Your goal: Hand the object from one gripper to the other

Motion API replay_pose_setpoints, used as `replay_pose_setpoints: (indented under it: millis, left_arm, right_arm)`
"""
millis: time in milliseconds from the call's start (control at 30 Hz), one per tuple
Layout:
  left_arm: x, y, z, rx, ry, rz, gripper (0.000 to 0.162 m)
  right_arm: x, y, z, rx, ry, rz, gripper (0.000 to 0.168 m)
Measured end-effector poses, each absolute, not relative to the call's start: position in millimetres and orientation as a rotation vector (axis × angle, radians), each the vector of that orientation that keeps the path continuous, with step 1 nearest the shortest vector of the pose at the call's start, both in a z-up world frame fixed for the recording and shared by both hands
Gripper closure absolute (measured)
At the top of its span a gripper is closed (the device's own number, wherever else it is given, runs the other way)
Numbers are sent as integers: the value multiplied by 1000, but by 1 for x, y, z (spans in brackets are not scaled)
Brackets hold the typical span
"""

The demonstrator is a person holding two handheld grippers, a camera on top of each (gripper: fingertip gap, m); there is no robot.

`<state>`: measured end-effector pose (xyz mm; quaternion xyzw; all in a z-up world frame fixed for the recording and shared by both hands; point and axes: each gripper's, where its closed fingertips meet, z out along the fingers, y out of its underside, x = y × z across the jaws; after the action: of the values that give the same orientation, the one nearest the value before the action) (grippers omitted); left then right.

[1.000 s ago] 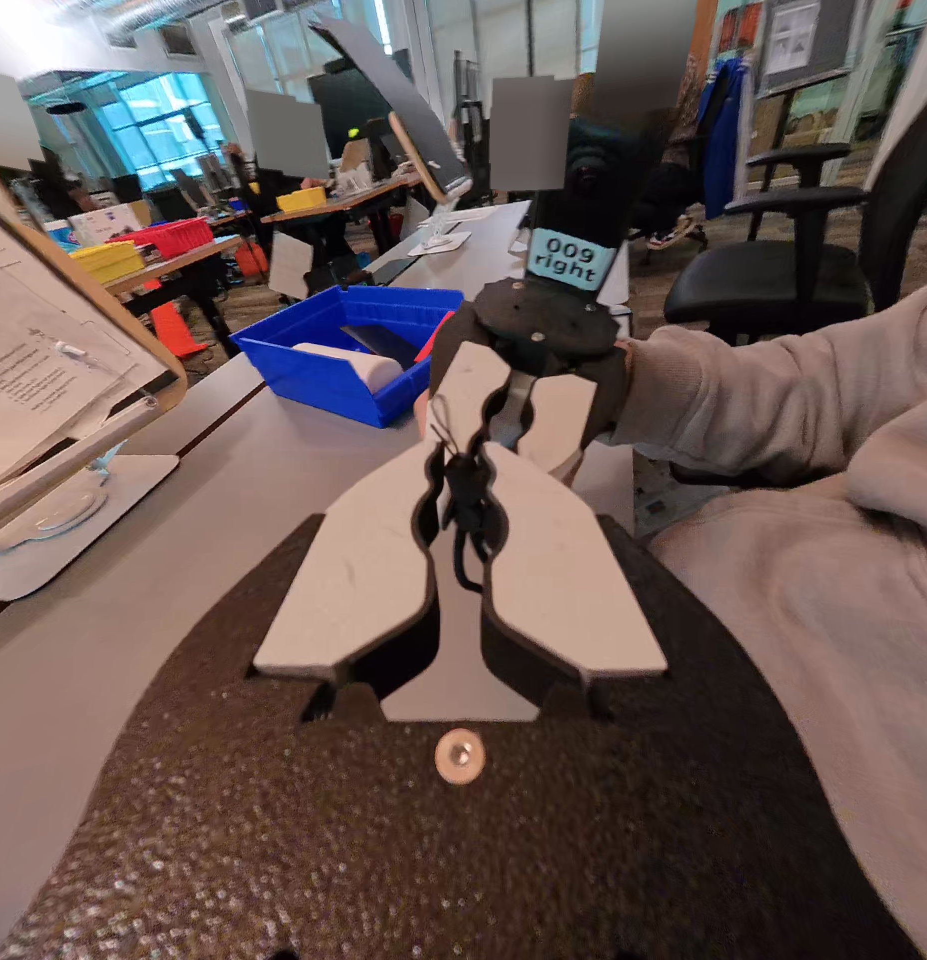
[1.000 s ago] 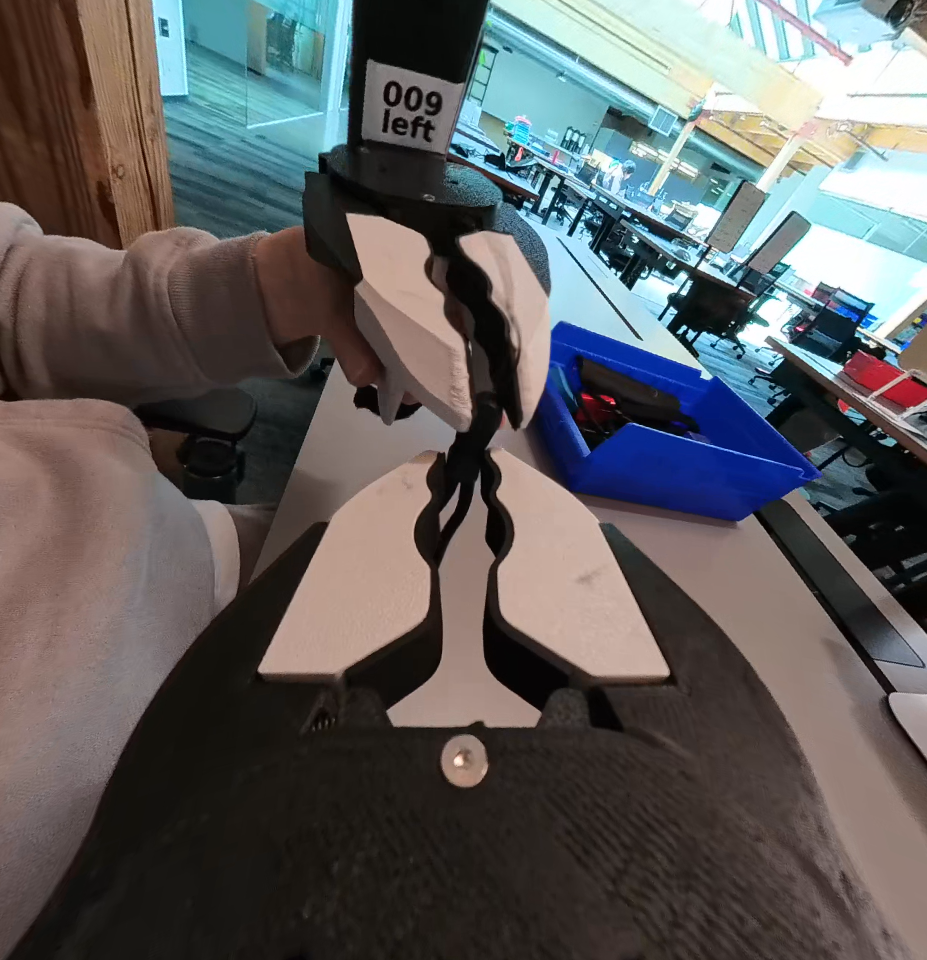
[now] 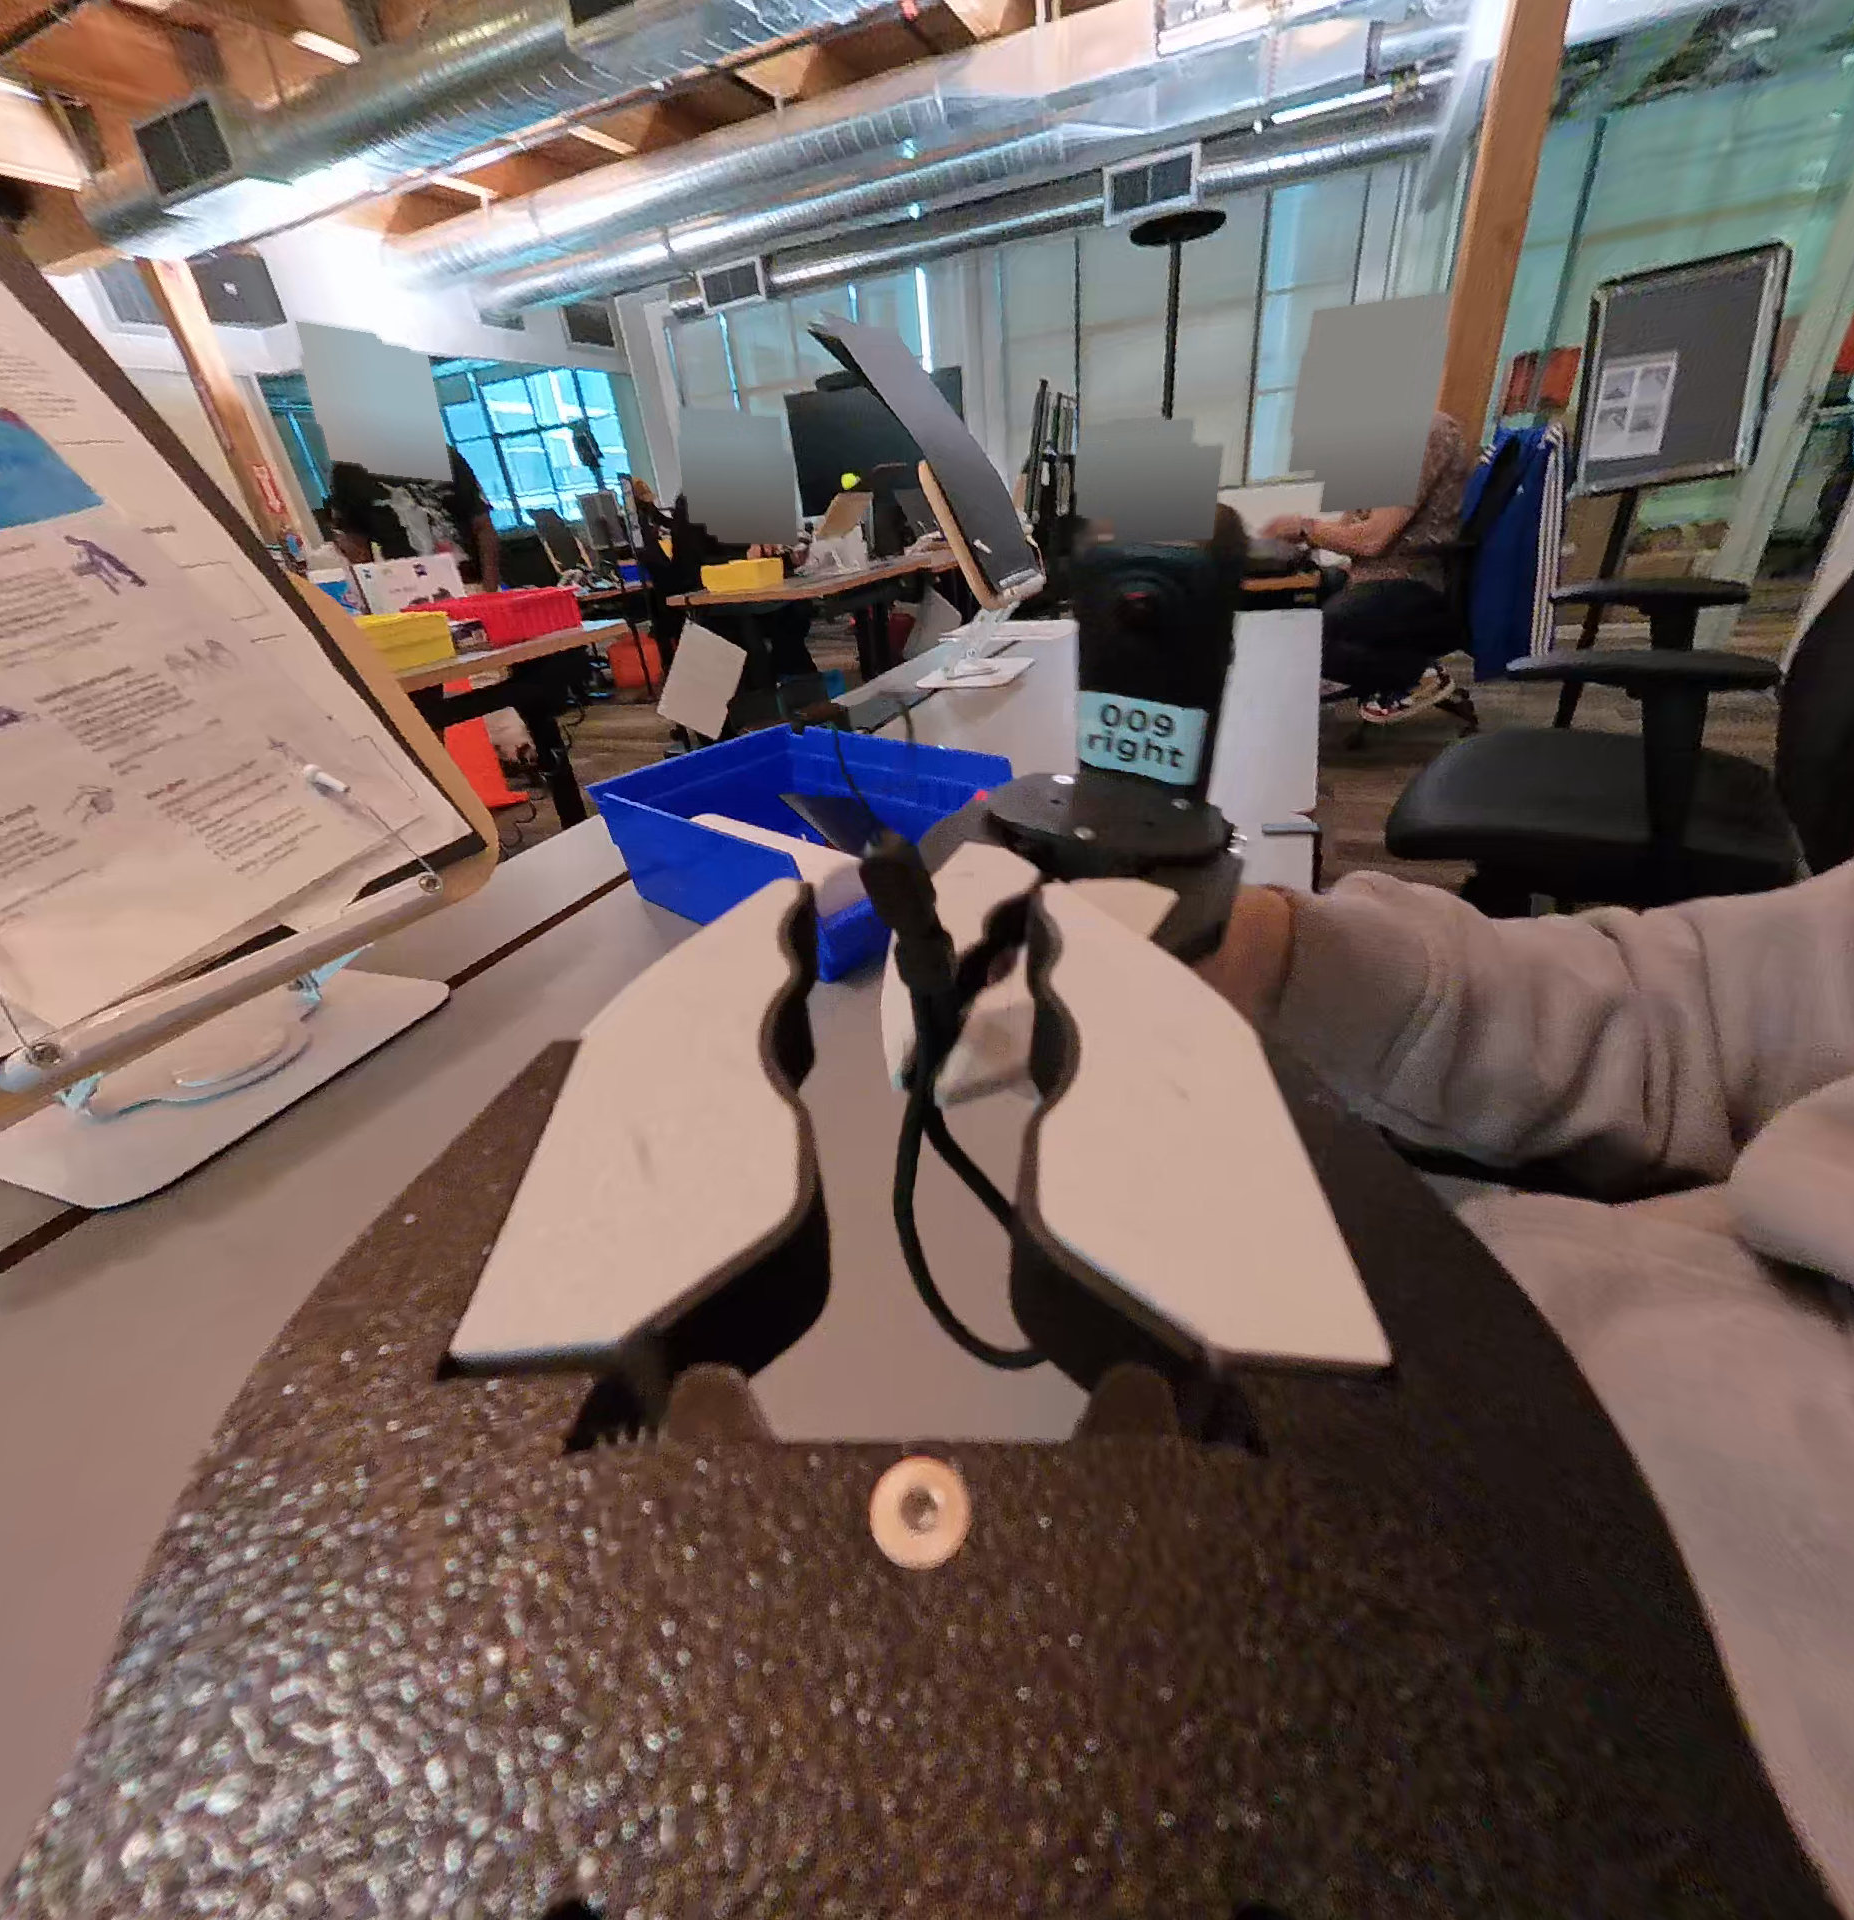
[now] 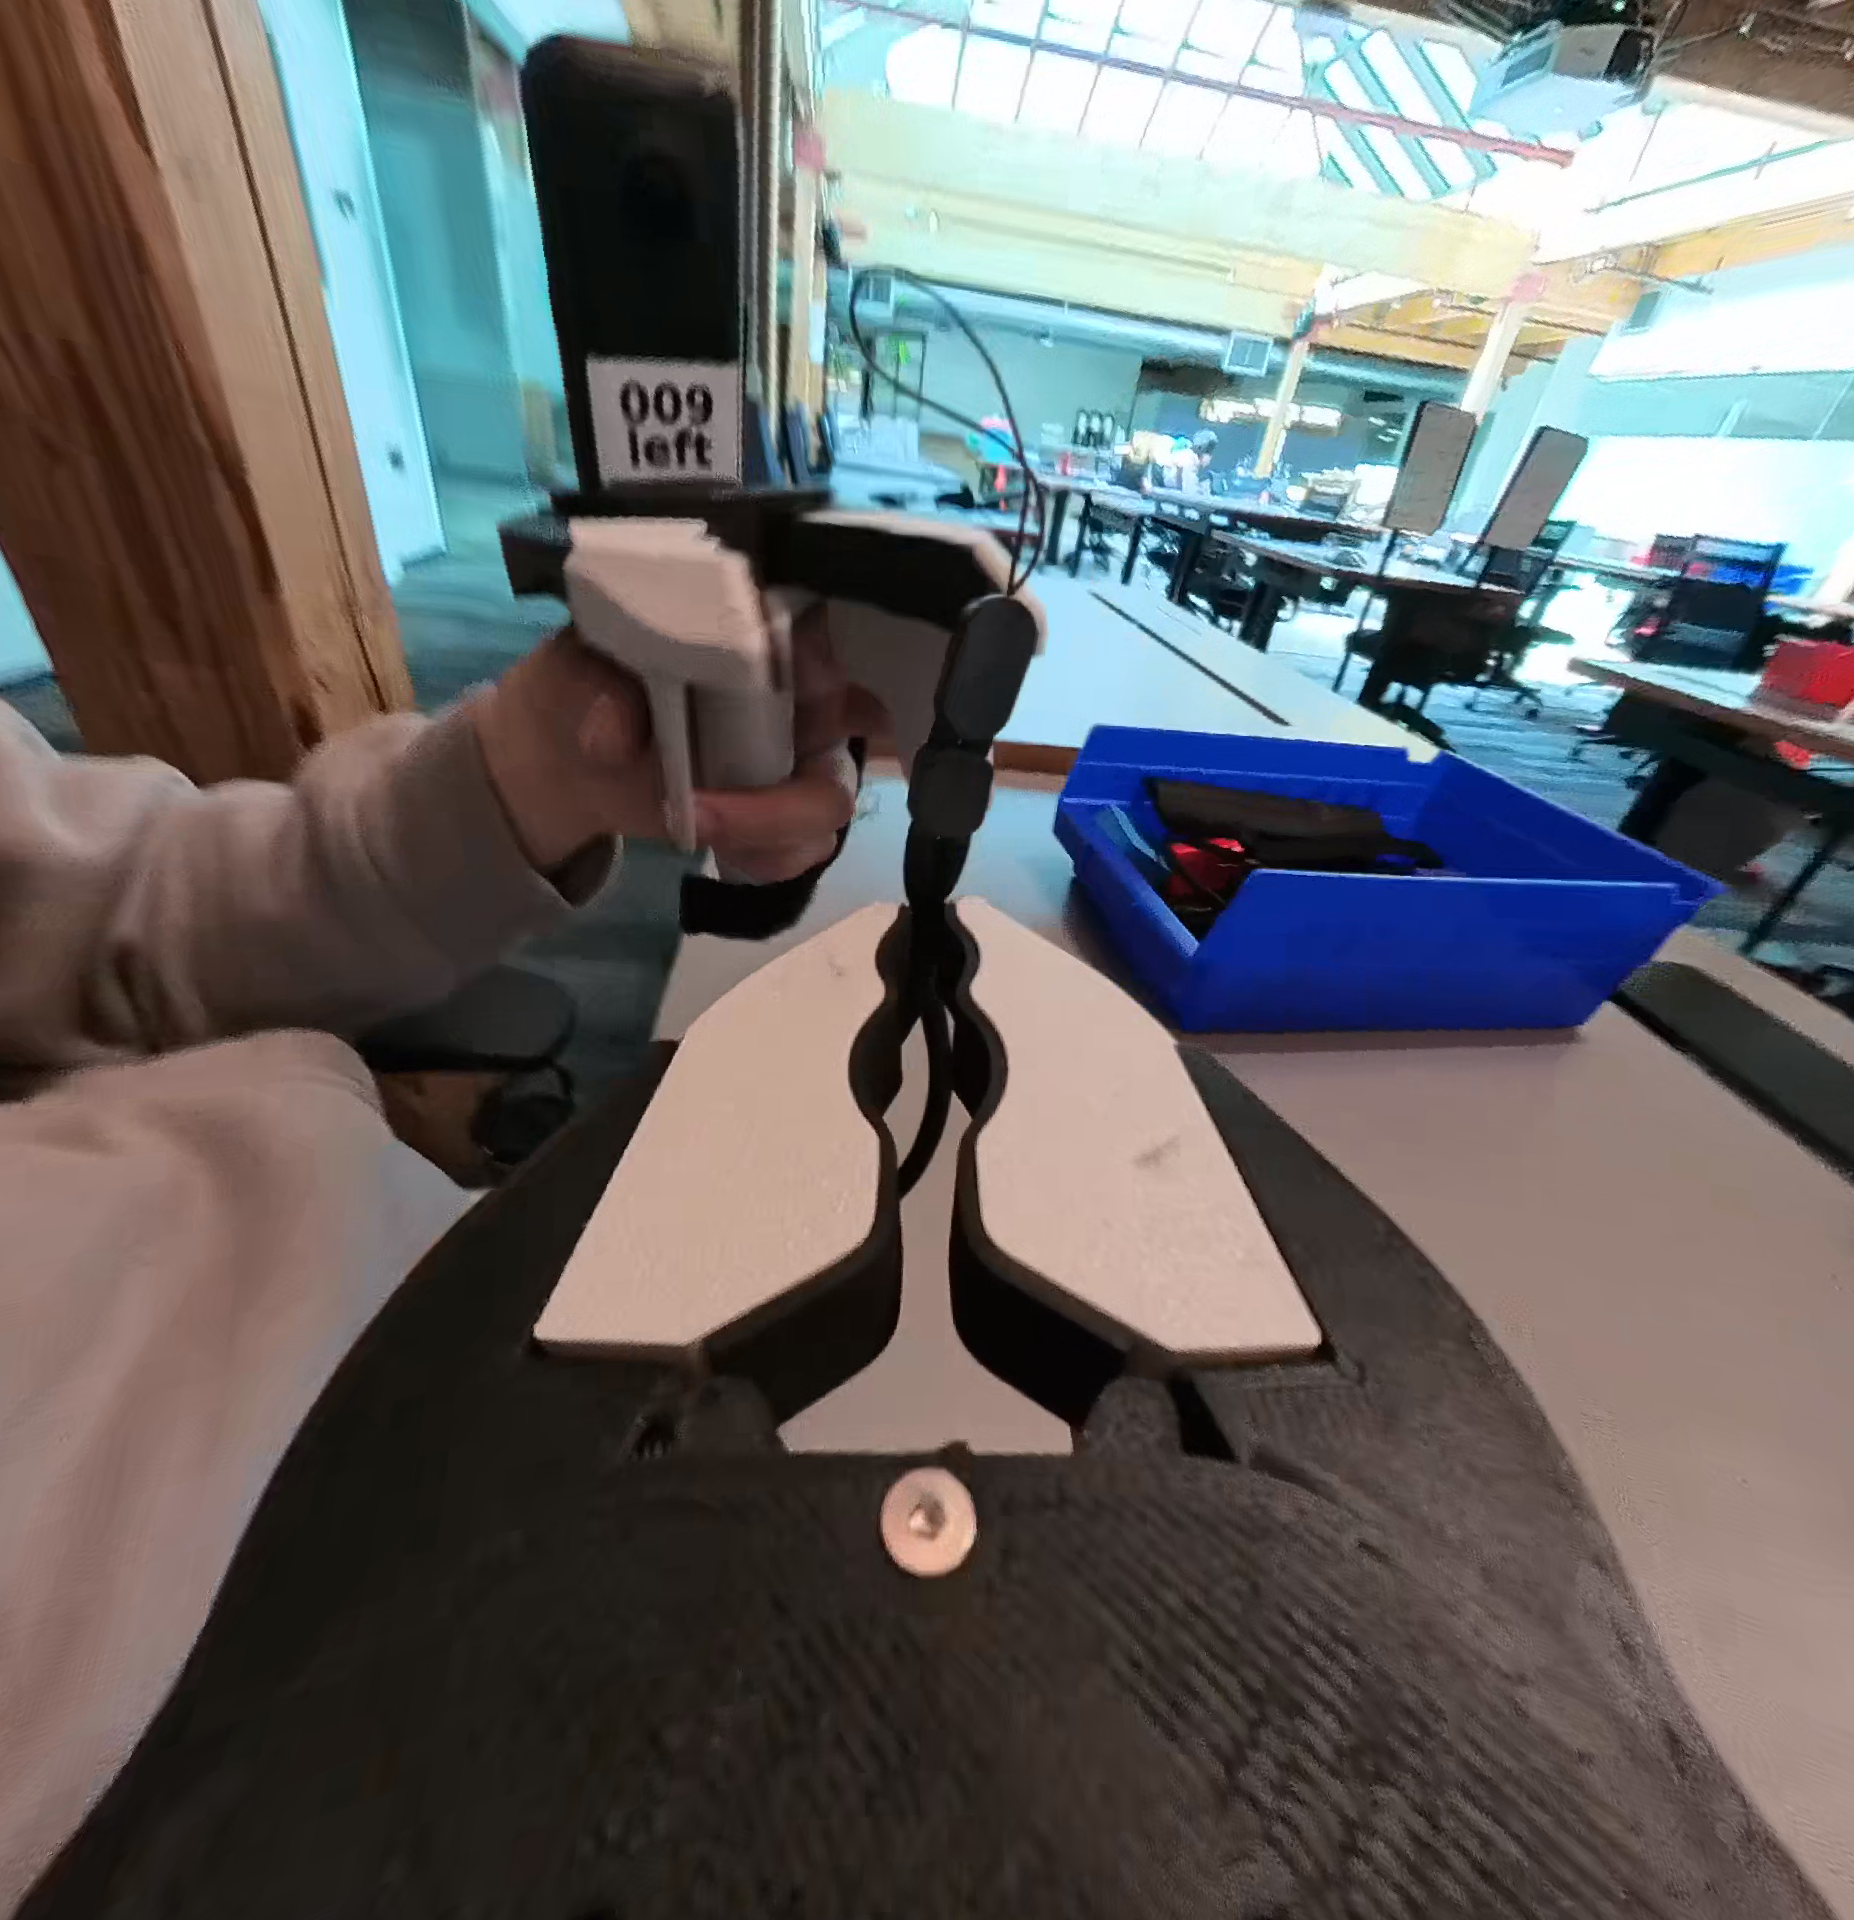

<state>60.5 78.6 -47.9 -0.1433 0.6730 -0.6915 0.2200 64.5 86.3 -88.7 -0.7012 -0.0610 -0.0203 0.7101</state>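
A black cable with a thick plug [image 4: 980, 675] stands up from my right gripper [image 4: 928, 914], which is shut on its cord above the grey table [image 4: 1525, 1195]. My left gripper [image 3: 918, 904] is open, with the plug end of the cable [image 3: 907, 935] standing in the gap between its fingers, apart from both. The right gripper also shows in the left wrist view [image 3: 970, 997], just beyond the left fingertips and facing them. The left gripper shows side-on in the right wrist view [image 4: 990, 582], with its tips by the top of the plug.
A blue bin [image 3: 715, 831] holding several items sits on the table beyond the grippers; it also shows in the right wrist view [image 4: 1422, 956]. A tilted document stand [image 3: 175, 727] is at the left. A black office chair [image 3: 1588, 810] stands right of the table. The tips of one gripper are about 4 centimeters away from the tips of the other.
My left gripper has opened and let go of the cable. The right gripper now holds it alone. Both grippers have risen and tilted more level.
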Motion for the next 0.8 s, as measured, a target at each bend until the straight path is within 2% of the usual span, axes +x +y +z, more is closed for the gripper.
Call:
replay_pose_setpoints:
  millis: [167, 333, 433, 500, 667, 733, 800]
  left_arm:
    - [54, 78, -58, -333, 1958, -1959, 120]
    - [33, 68, -60, -207, 2042, -2197, 123]
    - [24, 64, -60, -121, 2060, -2249, 134]
    - [21, 63, -62, -73, 2061, -2230, 150]
    - [41, 66, -69, -213, 2071, -2051, 151]
    - [58, 72, -71, -350, 2034, -1961, 151]
    - [75, 81, -74, -517, 1996, -1862, 151]
  right_arm:
    - [38, 71, -85, -1493, -217, 333, 165]
    - [9, 69, -98, -1540, -349, 510, 164]
    - [3, 72, -107, -1582, -379, 512, 164]
    - [2, 73, -109, -1597, -386, 491, 164]
    - [23, 83, -116, -1653, -312, 313, 164]
    - [44, 88, -118, -1675, -250, 126, 151]
    - [60, 90, -115, -1671, -229, -67, 147]
